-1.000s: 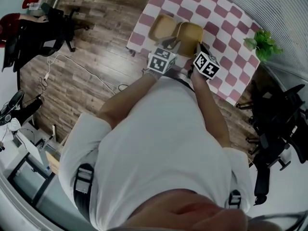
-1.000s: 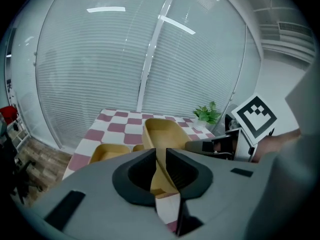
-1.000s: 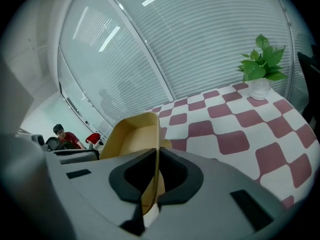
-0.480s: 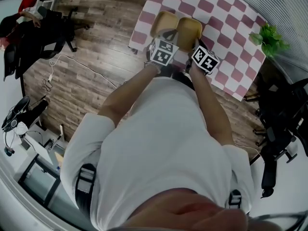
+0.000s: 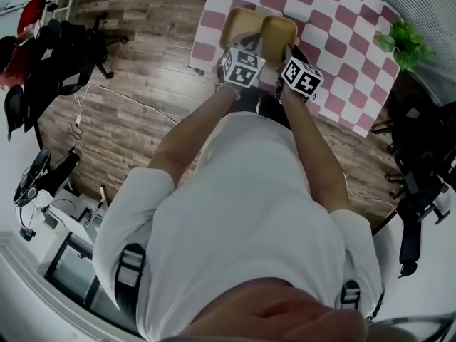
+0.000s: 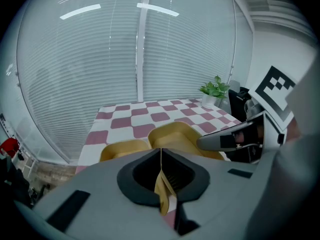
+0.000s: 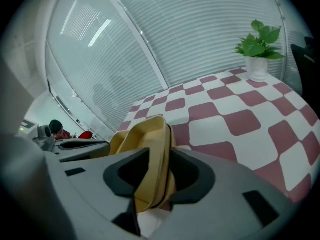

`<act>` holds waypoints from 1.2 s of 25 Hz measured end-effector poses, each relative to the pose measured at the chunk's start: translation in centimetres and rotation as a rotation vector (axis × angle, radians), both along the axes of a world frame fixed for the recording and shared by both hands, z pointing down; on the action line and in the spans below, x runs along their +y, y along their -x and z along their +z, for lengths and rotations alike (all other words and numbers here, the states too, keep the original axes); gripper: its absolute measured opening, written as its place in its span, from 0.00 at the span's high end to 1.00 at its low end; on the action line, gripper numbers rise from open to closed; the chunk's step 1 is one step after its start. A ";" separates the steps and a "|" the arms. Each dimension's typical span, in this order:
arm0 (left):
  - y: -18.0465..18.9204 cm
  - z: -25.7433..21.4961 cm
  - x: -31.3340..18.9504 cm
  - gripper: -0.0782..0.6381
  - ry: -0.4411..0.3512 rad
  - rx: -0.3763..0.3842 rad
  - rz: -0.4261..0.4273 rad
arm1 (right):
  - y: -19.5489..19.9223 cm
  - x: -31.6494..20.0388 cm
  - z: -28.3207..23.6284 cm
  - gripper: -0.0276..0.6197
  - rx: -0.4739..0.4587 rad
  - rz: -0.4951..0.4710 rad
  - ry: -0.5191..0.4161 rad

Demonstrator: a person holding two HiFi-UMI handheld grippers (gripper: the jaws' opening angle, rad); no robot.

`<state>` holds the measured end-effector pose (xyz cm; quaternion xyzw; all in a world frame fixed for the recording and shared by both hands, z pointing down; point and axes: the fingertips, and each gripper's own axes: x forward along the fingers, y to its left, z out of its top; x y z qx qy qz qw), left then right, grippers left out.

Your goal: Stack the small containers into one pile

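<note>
Nearest, the left tongs [image 6: 161, 159] pinch a thin yellow container rim [image 6: 163, 196]. The right tongs [image 7: 159, 153] are opening, with a container wall [image 7: 150, 134] between them. Both yellow containers [image 5: 241, 23] sit side by side on the checkered bench [image 5: 335, 20], a plant [image 5: 405, 40] beyond.

Head view: near rim of left container [image 5: 241, 24] hidden under marker cube of left gripper [image 6: 161, 181]. Bench [image 5: 335, 20] beyond the gripper cut off at frame top. Pinch point not visible there.
</note>
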<state>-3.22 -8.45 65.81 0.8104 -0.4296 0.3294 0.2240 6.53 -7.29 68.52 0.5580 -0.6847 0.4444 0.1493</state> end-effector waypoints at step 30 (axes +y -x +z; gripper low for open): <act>-0.8 -3.6 1.4 0.84 -0.081 0.028 0.020 | -0.7 -0.3 -7.6 0.90 0.272 -0.298 -0.345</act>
